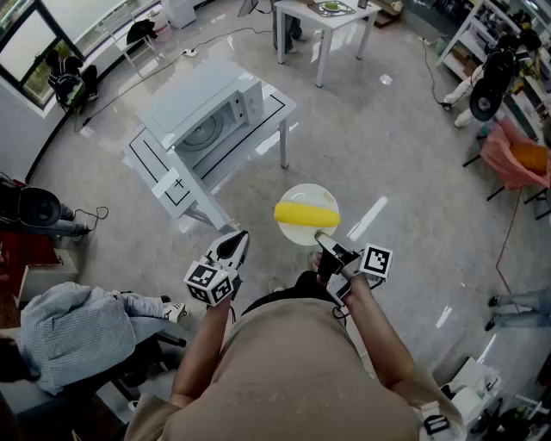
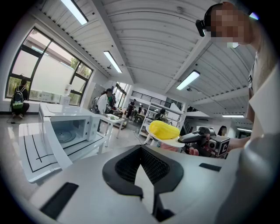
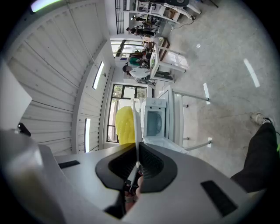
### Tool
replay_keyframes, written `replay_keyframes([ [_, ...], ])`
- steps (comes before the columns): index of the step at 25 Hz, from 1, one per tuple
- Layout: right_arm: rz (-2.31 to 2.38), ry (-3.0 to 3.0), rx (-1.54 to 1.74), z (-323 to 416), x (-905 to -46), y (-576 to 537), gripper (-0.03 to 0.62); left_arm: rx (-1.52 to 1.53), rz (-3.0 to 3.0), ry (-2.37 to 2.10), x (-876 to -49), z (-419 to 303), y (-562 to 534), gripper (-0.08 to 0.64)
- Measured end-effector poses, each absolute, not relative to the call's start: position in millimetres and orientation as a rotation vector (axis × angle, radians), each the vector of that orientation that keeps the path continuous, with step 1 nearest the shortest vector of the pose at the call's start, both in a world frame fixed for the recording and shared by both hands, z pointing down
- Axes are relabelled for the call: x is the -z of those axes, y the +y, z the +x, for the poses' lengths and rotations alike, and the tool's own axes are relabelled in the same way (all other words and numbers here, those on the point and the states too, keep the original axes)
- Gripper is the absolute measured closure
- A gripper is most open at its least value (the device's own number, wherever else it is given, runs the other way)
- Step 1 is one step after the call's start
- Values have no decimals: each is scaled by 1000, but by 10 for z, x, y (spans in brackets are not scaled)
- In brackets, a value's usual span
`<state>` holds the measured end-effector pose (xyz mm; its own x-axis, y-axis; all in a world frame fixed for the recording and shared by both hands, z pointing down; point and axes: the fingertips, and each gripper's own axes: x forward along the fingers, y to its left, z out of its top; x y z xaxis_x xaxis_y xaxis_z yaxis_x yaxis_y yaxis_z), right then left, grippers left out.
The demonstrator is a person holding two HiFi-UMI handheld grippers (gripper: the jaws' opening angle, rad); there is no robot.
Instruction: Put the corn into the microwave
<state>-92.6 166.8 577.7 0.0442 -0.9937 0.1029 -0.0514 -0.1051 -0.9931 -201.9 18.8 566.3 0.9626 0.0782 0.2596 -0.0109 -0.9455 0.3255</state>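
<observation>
A yellow corn cob (image 1: 306, 214) lies on a small white plate (image 1: 308, 194) held in the air above the floor. My right gripper (image 1: 325, 244) is shut on the plate's near rim. In the right gripper view the plate (image 3: 138, 124) shows edge-on between the jaws, with the corn (image 3: 124, 127) to its left. The white microwave (image 1: 207, 108) stands on a low white table (image 1: 274, 108) ahead and to the left, its door open and its turntable showing. My left gripper (image 1: 233, 247) hangs shut and empty, left of the plate. The left gripper view shows the microwave (image 2: 70, 127) and the corn (image 2: 164, 130).
A taller white table (image 1: 323, 21) stands farther back. A chair with a grey jacket (image 1: 69, 327) is near left, and a pink chair (image 1: 512, 155) is at the right. People sit by the window (image 1: 65, 77) at far left. Cables run over the grey floor.
</observation>
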Motion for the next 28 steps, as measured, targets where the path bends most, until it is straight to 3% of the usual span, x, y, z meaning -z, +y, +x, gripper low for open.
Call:
replay_keyframes([
  [20,-1351,1184,1202,-882,-5848,1678,572,-405,2791,22,-5760,-2091,133,558],
  [28,-1304,1233,1235,-522,-5817,1681,572,-387,2803,-45,-5667,-1799,198,558],
])
